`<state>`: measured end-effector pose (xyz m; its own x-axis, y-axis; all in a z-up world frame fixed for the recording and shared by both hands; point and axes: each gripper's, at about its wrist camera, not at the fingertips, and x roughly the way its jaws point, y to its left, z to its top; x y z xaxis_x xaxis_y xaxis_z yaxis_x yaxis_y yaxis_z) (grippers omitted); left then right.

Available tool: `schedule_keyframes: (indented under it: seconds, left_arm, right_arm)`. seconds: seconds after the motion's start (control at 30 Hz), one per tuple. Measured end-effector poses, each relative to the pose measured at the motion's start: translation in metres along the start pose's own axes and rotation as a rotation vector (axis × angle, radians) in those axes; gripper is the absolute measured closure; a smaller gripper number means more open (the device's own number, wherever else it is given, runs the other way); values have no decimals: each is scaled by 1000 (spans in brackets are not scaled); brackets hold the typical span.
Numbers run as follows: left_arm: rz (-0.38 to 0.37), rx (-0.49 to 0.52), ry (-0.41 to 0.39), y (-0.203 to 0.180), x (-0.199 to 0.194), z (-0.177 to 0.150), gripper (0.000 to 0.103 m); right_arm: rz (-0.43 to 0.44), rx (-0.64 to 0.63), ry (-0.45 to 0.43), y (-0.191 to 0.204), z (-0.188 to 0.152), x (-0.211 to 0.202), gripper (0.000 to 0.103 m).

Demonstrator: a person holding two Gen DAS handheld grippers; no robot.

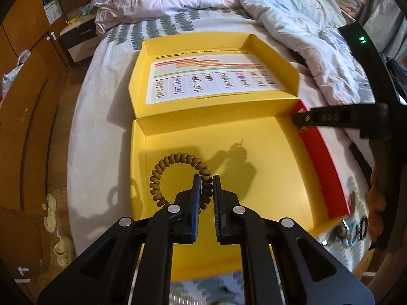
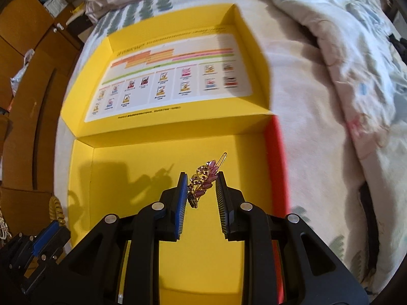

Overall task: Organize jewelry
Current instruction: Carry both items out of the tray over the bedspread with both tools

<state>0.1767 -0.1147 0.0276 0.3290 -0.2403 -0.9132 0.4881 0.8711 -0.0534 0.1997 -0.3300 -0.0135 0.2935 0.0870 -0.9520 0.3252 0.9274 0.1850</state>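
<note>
**Op:** Entry. I have both tongs over the open yellow cardboard box [image 1: 229, 150] on the bed. The left gripper [image 1: 207, 178] is closed on an olive-brown spiral coil hair tie [image 1: 178, 160]; one stretch of the coil is pinched between the blue-padded fingers [image 1: 196, 190], and the rest arcs out to the left of the tips, hanging above the box floor.

**Obs:** And the right?

**Op:** The right gripper [image 2: 201, 178] is clamped on a gold hair clip with pink and purple stones [image 2: 202, 178]. Its jaws stand a little apart because the ornament fills the gap. The clip's long axis runs diagonally, from low beside the left pad up and away to the bare gold wire end, which sticks out past the tips toward the box's red side wall [image 2: 276, 152].

**Obs:** What does the next move turn on?

**Op:** My judgement: height above the box floor. Both pieces sit over the lower tray, not the lid with the printed chart [image 1: 211, 81]. The shadows lie apart from both pieces, so I read neither as touching the cardboard.

**Obs:** Spacing?

**Op:** Hair tie over the left part of the tray, clip nearer centre-right. In the right wrist view the left tongs [image 2: 54, 225] appear at the lower-left edge, well apart from the clip. Release should not tangle them, I expect.
</note>
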Motion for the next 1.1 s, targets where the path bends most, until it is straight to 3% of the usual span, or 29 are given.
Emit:
schedule_keyframes:
  seconds: [0.23, 0.53, 0.8, 1.1]
  left_arm:
    - [17, 6, -13, 2, -46, -41, 93]
    - [37, -51, -19, 22, -81, -95, 93]
    - [65, -101, 33, 42, -65, -133, 93]
    - [101, -161, 79, 70, -41, -146, 93]
  right_arm:
    - [-19, 58, -51, -47, -37, -60, 79]
    - [-21, 114, -65, -97, -98, -89, 79]
    - [-21, 157, -31, -132, -134, -74, 79]
    - [-38, 194, -4, -159, -140, -59, 79]
